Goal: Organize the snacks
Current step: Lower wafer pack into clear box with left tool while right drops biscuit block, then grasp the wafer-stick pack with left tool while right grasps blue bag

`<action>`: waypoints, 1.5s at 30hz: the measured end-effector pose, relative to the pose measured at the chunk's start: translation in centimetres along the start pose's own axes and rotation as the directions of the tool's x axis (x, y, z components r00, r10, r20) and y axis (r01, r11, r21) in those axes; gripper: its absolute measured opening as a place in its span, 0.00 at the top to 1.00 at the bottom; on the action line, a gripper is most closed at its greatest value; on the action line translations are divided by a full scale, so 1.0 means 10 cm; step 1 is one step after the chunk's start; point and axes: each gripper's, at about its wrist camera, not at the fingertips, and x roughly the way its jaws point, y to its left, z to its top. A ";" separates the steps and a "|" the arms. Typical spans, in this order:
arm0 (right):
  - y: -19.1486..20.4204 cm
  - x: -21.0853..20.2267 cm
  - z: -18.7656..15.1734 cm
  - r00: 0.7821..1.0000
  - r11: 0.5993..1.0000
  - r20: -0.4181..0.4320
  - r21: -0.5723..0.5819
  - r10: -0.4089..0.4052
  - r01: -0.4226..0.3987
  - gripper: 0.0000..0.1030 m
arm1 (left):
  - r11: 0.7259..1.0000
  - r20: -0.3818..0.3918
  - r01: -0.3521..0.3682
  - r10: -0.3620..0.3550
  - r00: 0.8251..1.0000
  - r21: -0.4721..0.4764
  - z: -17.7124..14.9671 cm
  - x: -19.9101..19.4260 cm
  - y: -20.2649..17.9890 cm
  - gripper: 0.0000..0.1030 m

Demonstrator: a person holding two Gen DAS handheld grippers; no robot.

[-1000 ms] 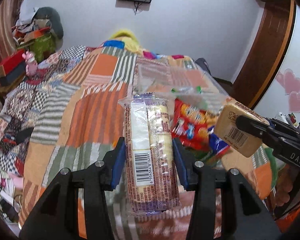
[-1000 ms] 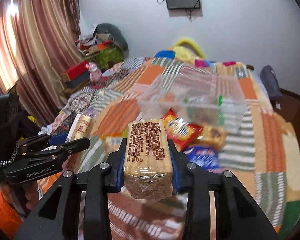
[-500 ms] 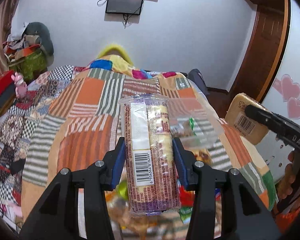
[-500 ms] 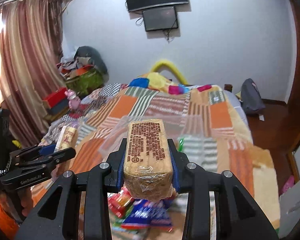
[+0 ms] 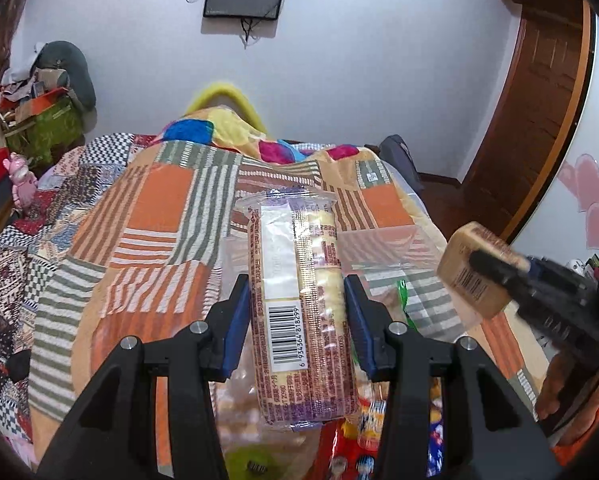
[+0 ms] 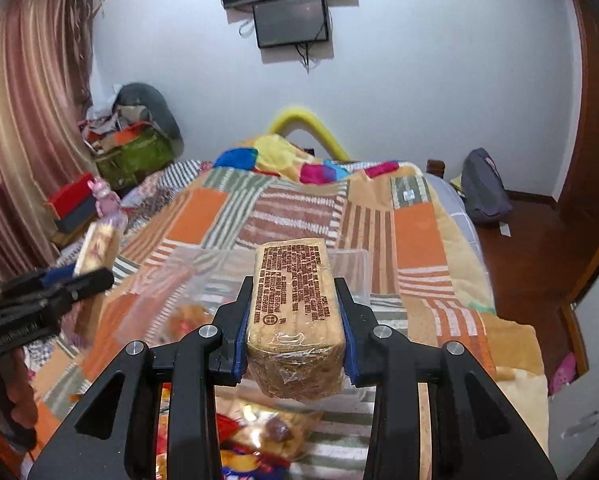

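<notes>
My left gripper (image 5: pixel 295 300) is shut on a long clear pack of wafer rolls (image 5: pixel 299 304) with a barcode, held upright above the bed. My right gripper (image 6: pixel 293 308) is shut on a tan cracker block (image 6: pixel 293 300) wrapped in clear film. Each gripper shows in the other view: the right one with its block (image 5: pixel 475 268) at the right, the left one with its pack (image 6: pixel 99 244) at the left. A clear plastic box (image 6: pixel 347 272) lies on the quilt under both. Several loose snack packets (image 6: pixel 259 436) lie below the grippers.
A patchwork quilt (image 5: pixel 159 216) covers the bed. A screen (image 6: pixel 291 24) hangs on the far wall. Cluttered boxes (image 6: pixel 131 152) and a curtain (image 6: pixel 23 152) stand at the left. A grey backpack (image 6: pixel 483 188) sits on the wooden floor by the door (image 5: pixel 539 100) at the right.
Both grippers have risen and tilted up with their snacks. The snack pile and the clear box have slid down toward the bottom of both views.
</notes>
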 end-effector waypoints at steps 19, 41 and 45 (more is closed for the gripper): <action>-0.10 0.55 -0.18 0.988 0.996 -0.135 -0.062 -0.076 0.068 0.68 | 0.994 -0.125 -0.016 0.029 0.992 0.104 -0.04 0.77 -0.34 0.56; 0.20 -0.53 -0.32 0.999 0.997 -0.021 -0.064 0.030 -0.032 0.41 | 0.990 0.035 -0.084 0.081 0.996 0.109 -0.36 -0.65 -0.14 0.12; 0.29 -0.67 -0.47 0.999 0.997 -0.017 -0.062 0.046 -0.047 0.32 | 0.985 0.036 -0.105 0.101 0.994 0.136 -0.58 -0.87 -0.09 0.06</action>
